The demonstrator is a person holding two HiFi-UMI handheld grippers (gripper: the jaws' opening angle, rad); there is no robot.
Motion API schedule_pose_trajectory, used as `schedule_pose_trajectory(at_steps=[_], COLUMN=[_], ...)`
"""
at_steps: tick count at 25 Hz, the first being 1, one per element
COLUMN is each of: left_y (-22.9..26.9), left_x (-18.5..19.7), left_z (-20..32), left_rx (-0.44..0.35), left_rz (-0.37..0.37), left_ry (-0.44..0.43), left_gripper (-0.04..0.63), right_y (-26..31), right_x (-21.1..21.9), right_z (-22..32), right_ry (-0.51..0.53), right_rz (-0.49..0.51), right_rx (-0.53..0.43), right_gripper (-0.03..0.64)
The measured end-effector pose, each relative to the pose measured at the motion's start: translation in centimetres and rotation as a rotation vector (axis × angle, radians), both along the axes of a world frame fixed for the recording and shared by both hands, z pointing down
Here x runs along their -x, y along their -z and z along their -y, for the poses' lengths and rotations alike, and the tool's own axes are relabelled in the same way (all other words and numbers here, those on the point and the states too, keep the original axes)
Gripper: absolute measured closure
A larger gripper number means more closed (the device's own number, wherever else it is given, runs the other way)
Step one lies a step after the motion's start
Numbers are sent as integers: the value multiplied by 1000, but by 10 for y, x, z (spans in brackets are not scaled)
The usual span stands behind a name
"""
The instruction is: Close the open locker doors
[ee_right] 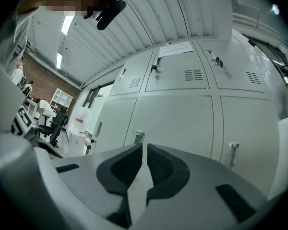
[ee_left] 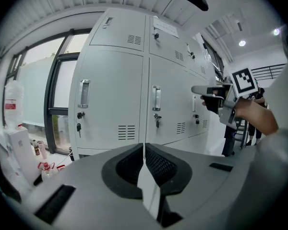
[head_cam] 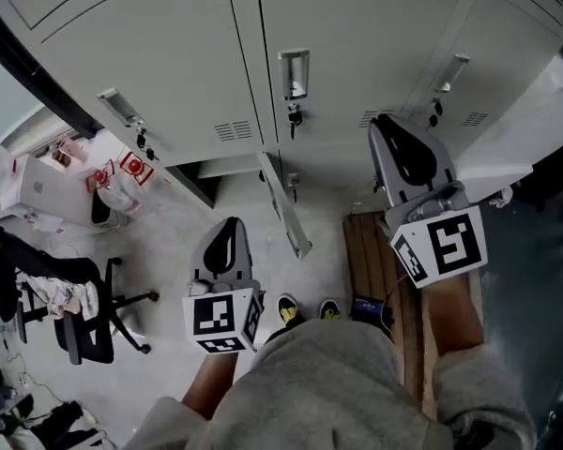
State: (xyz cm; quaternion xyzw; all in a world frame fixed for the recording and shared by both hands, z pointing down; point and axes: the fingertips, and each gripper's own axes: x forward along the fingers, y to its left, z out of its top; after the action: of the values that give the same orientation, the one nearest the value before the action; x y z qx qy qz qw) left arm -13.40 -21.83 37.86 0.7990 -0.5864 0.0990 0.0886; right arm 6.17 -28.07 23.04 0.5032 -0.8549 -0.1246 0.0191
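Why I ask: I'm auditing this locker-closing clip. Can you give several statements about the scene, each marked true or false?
1. A grey metal lower locker door stands open. True.
2. The left gripper is clamped on that door. False: its jaws are together on nothing, and it is apart from the door.
3. The right gripper has its jaws together. True.
4. A black swivel office chair stands on the person's right. False: it is on their left.
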Motion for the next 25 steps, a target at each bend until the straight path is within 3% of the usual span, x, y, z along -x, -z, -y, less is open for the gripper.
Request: schedule_pose_trajectory(at_steps=[5, 11, 19, 25], left_y=[-9, -20, -43, -56], left_x=[-30, -52, -50, -41], left_z=[-12, -28, -43, -63], left_rx=[-6, 17, 72, 87], left_rz=[-6, 21, 62, 84], left_ry=[-31, -59, 21, 95], left_gripper=[578, 580, 578, 578], right_y=[-80, -135, -158, -172], right_x=[-28, -51, -52, -33], right_z=[-29, -65, -83, -93], right_ry=[-41, -43, 6, 123], right_rz=[11, 68, 75, 84], right_rx=[130, 270, 328, 360], right_gripper=[565, 565, 565, 565])
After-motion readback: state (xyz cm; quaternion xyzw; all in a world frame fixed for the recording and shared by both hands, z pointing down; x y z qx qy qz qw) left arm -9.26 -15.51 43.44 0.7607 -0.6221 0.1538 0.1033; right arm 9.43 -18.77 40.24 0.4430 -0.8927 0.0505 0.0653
